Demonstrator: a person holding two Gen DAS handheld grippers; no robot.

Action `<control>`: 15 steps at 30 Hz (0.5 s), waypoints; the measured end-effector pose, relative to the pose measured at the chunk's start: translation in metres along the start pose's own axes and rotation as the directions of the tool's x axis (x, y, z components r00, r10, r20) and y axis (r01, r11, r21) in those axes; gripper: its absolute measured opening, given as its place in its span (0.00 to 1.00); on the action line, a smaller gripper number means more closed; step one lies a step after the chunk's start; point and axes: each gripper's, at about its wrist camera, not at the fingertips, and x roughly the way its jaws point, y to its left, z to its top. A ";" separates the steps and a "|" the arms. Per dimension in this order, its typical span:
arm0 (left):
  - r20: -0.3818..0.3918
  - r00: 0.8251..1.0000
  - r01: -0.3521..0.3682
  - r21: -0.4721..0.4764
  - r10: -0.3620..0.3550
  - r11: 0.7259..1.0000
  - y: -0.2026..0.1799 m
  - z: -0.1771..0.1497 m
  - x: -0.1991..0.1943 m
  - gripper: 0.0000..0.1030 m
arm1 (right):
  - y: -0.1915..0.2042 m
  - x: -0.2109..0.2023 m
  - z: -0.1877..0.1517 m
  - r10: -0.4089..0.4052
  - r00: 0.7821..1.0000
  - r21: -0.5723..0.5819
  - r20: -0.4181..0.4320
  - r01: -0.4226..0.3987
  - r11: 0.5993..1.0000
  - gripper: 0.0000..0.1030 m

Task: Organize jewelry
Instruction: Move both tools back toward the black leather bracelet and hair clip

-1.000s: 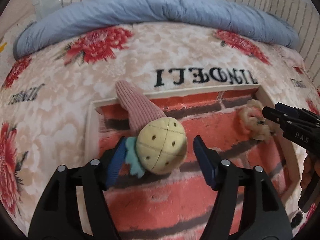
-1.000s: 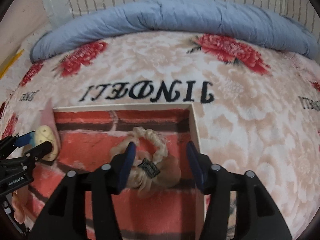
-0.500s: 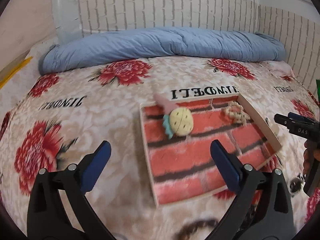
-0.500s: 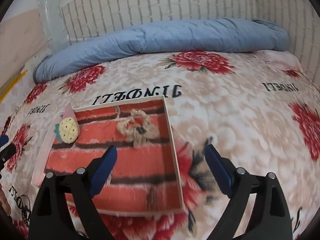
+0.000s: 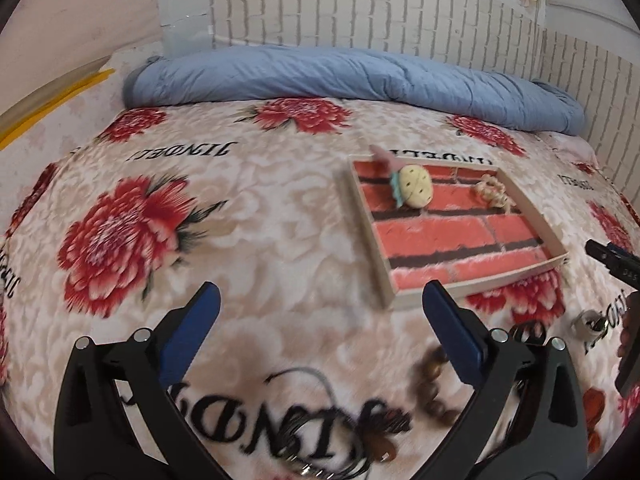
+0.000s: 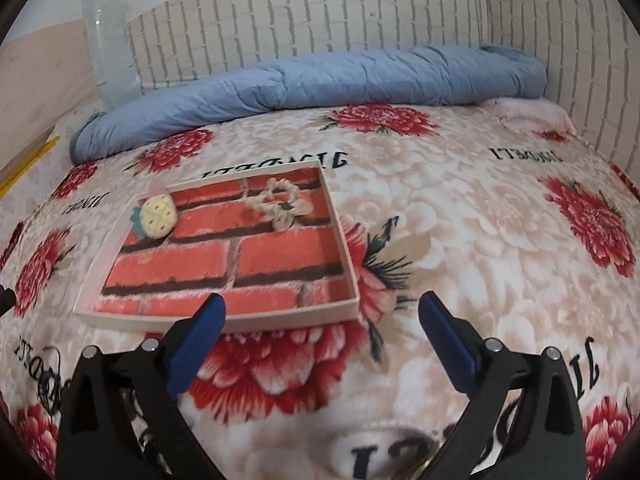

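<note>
Tray point(image 6: 352, 307), shallow, white-rimmed, brick-print floor, lying on the flowered blanket point(image 6: 460, 220). Contents: pineapple hair clip point(image 6: 159, 216), padded and light, in the far left corner; cream braided scrunchie point(image 6: 280, 204), soft and limp, in the far right part. Outstanding on the blanket near the left gripper point(image 5: 320, 334): dark bead bracelet point(image 5: 430, 384), hard and round-beaded, probably apt to roll; take it across the strand. Thin black cord point(image 5: 320, 384), blurred, likely prone to snag. Left gripper spread wide, nothing between its jaws. Right gripper point(image 6: 320, 336), jaws just opened further, likewise empty, near the tray's front edge.
</note>
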 end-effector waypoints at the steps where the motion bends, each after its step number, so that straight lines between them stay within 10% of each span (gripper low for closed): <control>1: -0.001 1.000 -0.011 0.000 0.011 1.000 0.003 -0.004 -0.001 0.95 | 0.004 -0.003 -0.004 0.002 1.000 -0.008 0.005 -0.002 1.000 0.92; 15: -0.028 0.999 -0.022 0.017 0.022 1.000 0.007 -0.052 -0.012 0.95 | 0.065 -0.030 -0.044 0.056 0.998 -0.074 -0.019 -0.057 0.996 0.92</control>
